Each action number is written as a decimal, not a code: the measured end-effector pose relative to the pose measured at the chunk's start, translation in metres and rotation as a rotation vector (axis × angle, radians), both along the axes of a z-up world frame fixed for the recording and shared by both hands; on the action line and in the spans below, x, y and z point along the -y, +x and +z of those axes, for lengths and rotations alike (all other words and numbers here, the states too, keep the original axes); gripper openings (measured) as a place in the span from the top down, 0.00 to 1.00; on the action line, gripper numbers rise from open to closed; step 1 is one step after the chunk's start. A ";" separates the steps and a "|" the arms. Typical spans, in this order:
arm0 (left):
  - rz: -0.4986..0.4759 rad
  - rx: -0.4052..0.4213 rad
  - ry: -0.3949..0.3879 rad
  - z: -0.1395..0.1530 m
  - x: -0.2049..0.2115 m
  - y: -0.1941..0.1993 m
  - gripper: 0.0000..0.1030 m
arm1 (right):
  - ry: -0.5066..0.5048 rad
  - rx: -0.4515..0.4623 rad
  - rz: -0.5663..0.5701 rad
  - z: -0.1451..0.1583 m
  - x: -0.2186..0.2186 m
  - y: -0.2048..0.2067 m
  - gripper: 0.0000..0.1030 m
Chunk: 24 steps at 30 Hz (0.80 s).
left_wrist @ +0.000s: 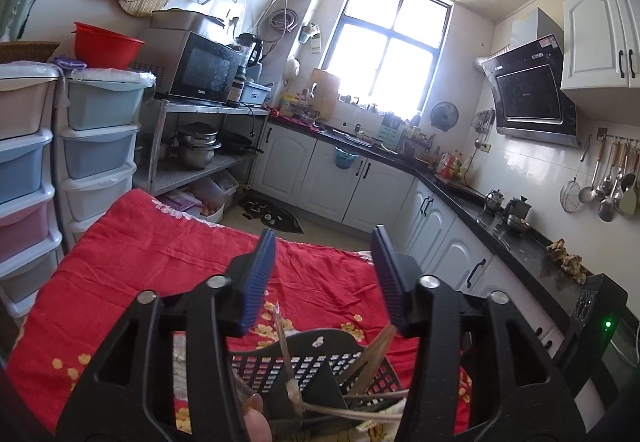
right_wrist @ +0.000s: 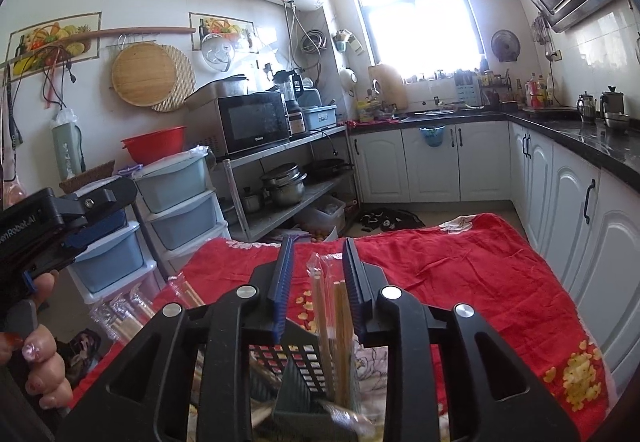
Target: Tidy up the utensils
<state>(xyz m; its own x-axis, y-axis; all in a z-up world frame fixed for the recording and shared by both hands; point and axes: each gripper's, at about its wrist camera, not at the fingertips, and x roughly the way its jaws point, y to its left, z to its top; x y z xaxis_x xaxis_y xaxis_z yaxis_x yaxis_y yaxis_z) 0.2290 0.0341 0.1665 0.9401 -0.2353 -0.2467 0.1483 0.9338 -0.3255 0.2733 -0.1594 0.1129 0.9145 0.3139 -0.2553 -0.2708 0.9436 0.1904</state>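
Left wrist view looks over a red cloth (left_wrist: pixel 132 266) spread on the surface, kitchen cabinets (left_wrist: pixel 344 178) behind. A black basket (left_wrist: pixel 304 362) stands on the cloth, below the left gripper (left_wrist: pixel 324 274), whose jaws stand wide with nothing between them. Wrapped chopsticks (left_wrist: pixel 372 358) lean inside the basket (some lie across its bottom). From the right wrist, the right gripper (right_wrist: pixel 316 282) hangs over the same basket (right_wrist: pixel 298 366), jaws narrow around a wrapped pair (right_wrist: pixel 340 306); whether they pinch it I cannot tell. More packets (right_wrist: pixel 128 310) lie on the cloth's left edge.
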 end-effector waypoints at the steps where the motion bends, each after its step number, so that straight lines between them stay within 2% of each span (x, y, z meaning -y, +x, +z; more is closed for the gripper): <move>1: -0.005 -0.002 -0.005 0.001 -0.001 -0.003 0.54 | -0.003 -0.007 0.004 0.002 0.002 -0.003 0.74; 5: -0.016 0.004 -0.008 0.005 -0.001 -0.017 0.41 | -0.009 -0.017 0.015 0.007 0.008 -0.015 0.73; 9: -0.027 0.002 -0.012 0.008 -0.003 -0.029 0.33 | -0.011 -0.012 0.031 0.013 0.015 -0.029 0.70; 13: -0.028 -0.001 -0.004 0.006 -0.002 -0.039 0.28 | -0.020 0.008 0.048 0.017 0.019 -0.047 0.62; 15: -0.026 -0.005 0.000 0.004 -0.003 -0.043 0.22 | -0.021 0.015 0.056 0.018 0.022 -0.054 0.57; 17: -0.021 -0.014 -0.001 0.001 -0.005 -0.048 0.20 | -0.023 0.022 0.059 0.019 0.023 -0.062 0.47; 21: -0.011 -0.037 -0.011 -0.009 -0.009 -0.057 0.13 | -0.025 0.032 0.064 0.020 0.027 -0.075 0.39; 23: -0.004 -0.045 -0.013 -0.014 -0.011 -0.062 0.11 | -0.027 0.034 0.061 0.019 0.028 -0.082 0.28; 24: -0.002 -0.051 -0.016 -0.016 -0.013 -0.063 0.11 | -0.027 0.036 0.060 0.019 0.029 -0.085 0.27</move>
<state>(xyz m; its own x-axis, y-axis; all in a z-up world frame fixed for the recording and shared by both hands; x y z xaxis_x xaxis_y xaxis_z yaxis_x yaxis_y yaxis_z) 0.1655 0.0467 0.1505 0.9260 -0.2409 -0.2905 0.1326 0.9284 -0.3471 0.1885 -0.1882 0.1318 0.9029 0.3624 -0.2312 -0.3337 0.9299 0.1544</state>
